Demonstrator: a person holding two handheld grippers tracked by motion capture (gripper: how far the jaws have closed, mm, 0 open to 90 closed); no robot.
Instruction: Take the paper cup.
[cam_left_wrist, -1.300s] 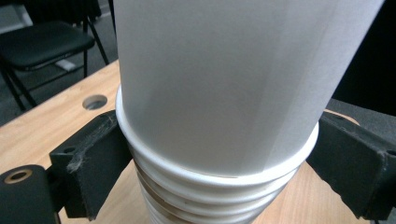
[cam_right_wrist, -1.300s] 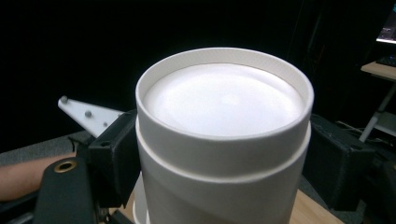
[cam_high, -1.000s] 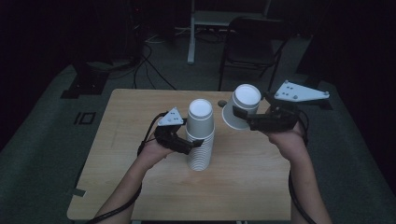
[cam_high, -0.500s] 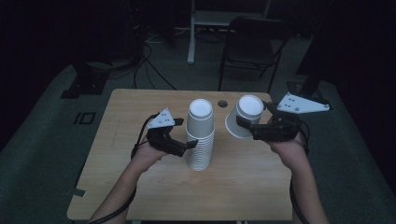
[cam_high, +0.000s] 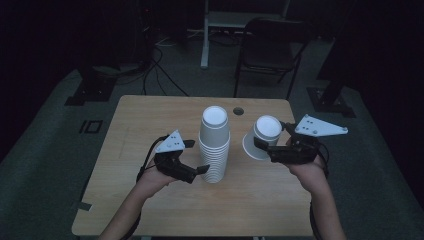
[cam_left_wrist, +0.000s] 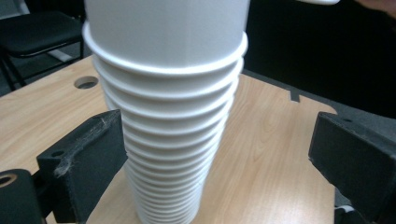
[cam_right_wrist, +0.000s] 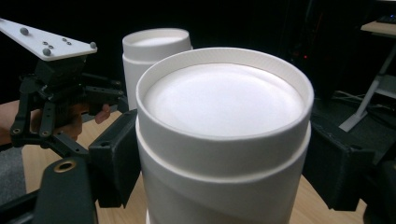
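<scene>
A tall stack of white paper cups stands upside down in the middle of the wooden table. My left gripper is open at the stack's lower left. In the left gripper view the stack rises between the jaws: one jaw sits close beside it and the other stands well off. My right gripper is shut on a single white cup, held tilted above the table to the right of the stack. The right gripper view has this cup bottom up between both jaws, with the stack and left gripper behind.
A round cable hole lies in the table just behind the stack. A dark chair and a white desk leg stand beyond the far edge. Cables lie on the floor at the back left.
My right gripper has come down with the cup, from above the stack's top level to beside its upper half. My left gripper has slid lower and nearer along the stack's side.
</scene>
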